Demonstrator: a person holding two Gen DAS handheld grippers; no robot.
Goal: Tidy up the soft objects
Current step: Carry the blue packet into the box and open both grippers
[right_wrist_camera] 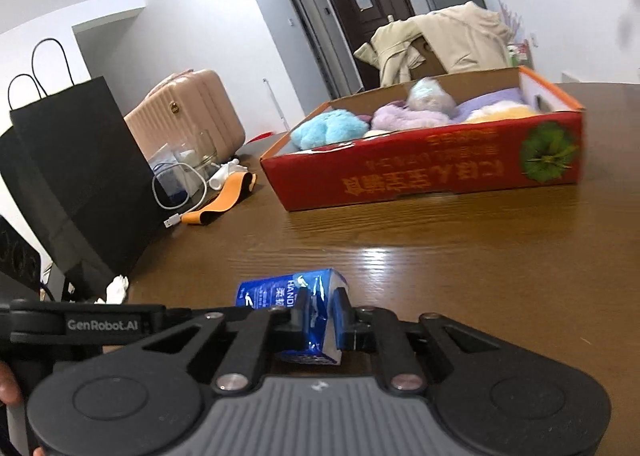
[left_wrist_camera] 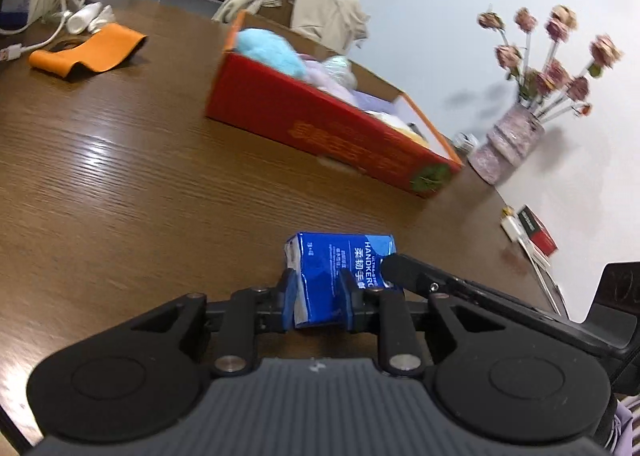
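In the left wrist view, the left gripper (left_wrist_camera: pixel 318 298) had its jaws clamped on a blue tissue pack (left_wrist_camera: pixel 340 256) low over the wooden table (left_wrist_camera: pixel 120 196), short of the red box (left_wrist_camera: pixel 320 128) of plush toys. In the right wrist view, the right gripper (right_wrist_camera: pixel 323 316) pinched the same pack's other end, foil creased; it looked light, soft and slippery, best held across its middle.

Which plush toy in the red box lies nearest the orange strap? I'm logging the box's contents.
The light blue plush, at the red box's end toward the orange strap; the lilac and yellow ones lie farther along.
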